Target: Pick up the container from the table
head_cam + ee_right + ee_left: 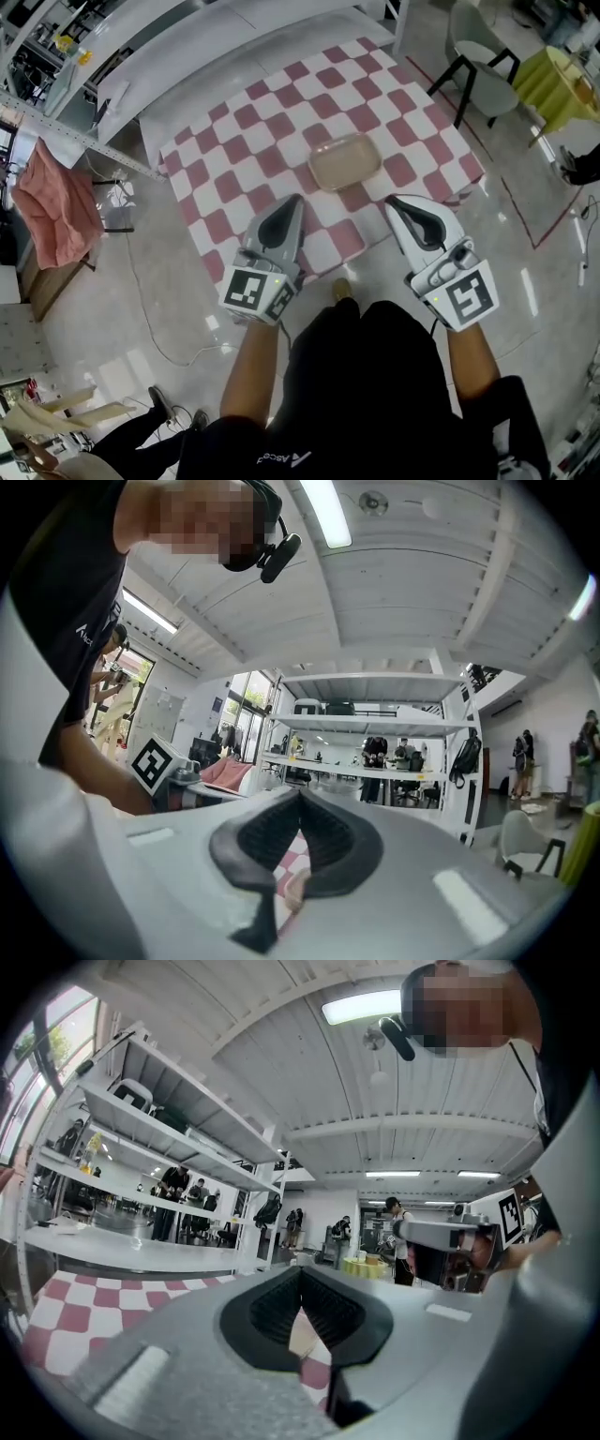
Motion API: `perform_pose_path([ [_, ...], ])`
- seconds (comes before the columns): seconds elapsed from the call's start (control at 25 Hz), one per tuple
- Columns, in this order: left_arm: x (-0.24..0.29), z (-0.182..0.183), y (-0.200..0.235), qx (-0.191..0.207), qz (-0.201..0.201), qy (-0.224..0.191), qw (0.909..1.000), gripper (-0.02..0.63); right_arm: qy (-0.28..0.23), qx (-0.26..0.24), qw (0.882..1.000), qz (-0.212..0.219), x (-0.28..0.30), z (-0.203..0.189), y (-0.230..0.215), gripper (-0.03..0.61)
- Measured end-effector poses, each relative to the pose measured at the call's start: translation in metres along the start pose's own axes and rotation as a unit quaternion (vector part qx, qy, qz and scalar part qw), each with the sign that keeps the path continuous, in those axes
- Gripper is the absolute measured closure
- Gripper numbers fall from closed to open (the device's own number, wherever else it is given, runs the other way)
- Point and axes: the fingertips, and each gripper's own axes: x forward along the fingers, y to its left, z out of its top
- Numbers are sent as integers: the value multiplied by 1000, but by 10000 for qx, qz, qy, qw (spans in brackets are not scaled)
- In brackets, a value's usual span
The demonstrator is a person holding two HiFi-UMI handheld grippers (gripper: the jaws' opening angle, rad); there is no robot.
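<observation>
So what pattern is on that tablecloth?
The tablecloth is checked in dusky red and white; the head view shows it best.

Both bare forearms reach forward from the torso and are held level. The left forearm rises toward 12 o'clock in the head view, and the right forearm does the same beside it. The left gripper points to 1 o'clock, the right gripper to 11 o'clock, so their tips lean toward each other but stay apart. Each marker cube faces up, the left cube and the right cube. In the gripper views, the left gripper's jaws meet at the tips with nothing gripped, and so do the right gripper's.
</observation>
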Motion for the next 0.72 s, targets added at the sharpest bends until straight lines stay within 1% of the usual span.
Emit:
perform_pose_path([
  [0.12,19,-16,18,-133,100,220,9996,603,72,-36,10000,-7,13,-7,-14,575],
  [0.28,41,-34,37,-481,219,497,9974,601,191,-125,9997,74,27,-19,-29,575],
  [0.4,55,-47,49,-747,363,701,9941,601,196,-173,9994,221,38,-24,-41,575],
  [0.52,67,-60,59,-1034,543,852,9895,600,174,-110,9991,357,48,-29,-54,575],
  [0.56,70,-65,62,-1121,605,899,9878,594,176,-85,9990,400,50,-31,-59,575],
  [0.6,74,-69,65,-1206,666,950,9859,573,179,-67,9988,447,53,-33,-63,575],
  [0.64,77,-74,68,-1306,713,1003,9838,539,179,-55,9986,496,56,-35,-67,575],
  [0.72,85,-86,73,-1608,740,1136,9776,511,173,-39,9982,573,61,-38,-74,575],
])
